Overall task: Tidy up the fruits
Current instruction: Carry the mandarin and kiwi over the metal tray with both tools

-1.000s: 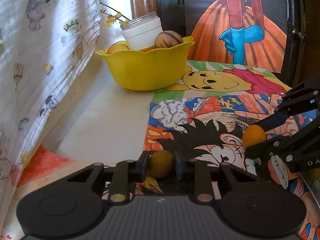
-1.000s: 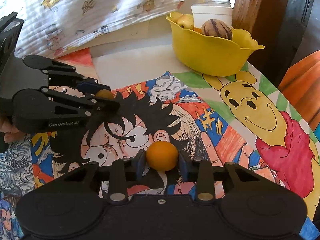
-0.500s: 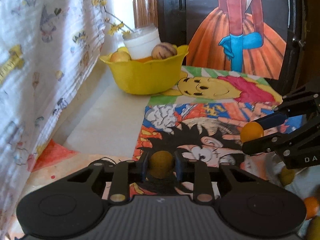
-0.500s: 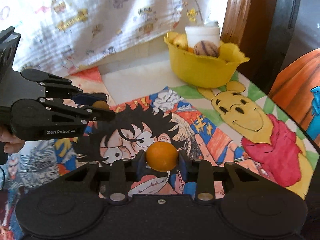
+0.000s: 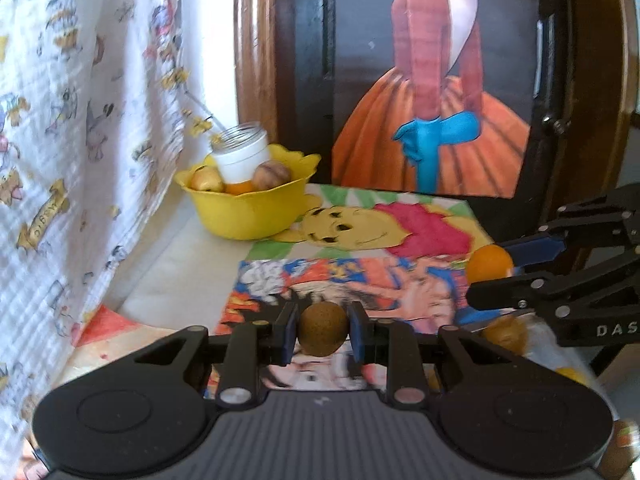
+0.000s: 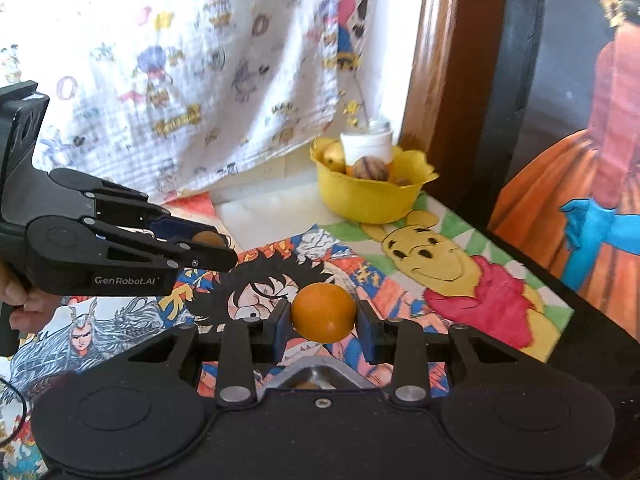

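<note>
My left gripper is shut on a small brown round fruit, held above the cartoon mat. It also shows in the right wrist view. My right gripper is shut on an orange fruit, also seen in the left wrist view. A yellow bowl at the back left holds a striped brown fruit, a yellowish fruit and a white jar. The bowl also shows in the right wrist view.
Colourful cartoon drawings cover the table. A printed white cloth hangs at the left. A wooden frame and a painting of an orange dress stand behind. Loose fruits lie under the right gripper.
Both grippers have risen and pulled back from the bowl, each still holding its fruit. The bowl looks smaller and farther away.
</note>
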Available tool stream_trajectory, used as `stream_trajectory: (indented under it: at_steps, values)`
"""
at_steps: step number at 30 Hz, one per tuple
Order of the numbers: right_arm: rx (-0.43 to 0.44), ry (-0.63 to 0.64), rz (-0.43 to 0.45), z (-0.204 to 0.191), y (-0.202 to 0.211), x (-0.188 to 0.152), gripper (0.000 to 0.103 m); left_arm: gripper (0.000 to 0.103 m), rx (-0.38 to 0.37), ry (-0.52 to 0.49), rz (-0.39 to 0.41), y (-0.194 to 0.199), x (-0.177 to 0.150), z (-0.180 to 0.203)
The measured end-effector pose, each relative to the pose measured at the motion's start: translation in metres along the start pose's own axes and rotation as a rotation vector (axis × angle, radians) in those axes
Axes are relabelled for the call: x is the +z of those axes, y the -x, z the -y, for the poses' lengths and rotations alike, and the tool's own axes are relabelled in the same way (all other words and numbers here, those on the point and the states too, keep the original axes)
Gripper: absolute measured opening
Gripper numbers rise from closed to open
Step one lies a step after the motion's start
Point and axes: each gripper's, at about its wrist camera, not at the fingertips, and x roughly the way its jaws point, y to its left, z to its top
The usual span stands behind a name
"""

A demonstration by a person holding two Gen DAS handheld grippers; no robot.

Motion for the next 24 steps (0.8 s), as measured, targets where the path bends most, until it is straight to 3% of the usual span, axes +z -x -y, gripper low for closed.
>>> stream_trajectory:
  at_steps: [12,24]
  values:
    - [-0.085,-0.014,0.075,-0.004,0.091,-0.057,0.037,0.029,-0.108,0.066,0.049,0.049,-0.018,0.057]
    - [-0.113,-0.056,0.034,0.001,0.114,-0.126,0.037,0.029,-0.188,0.046,-0.013,0.056,-0.061,0.107]
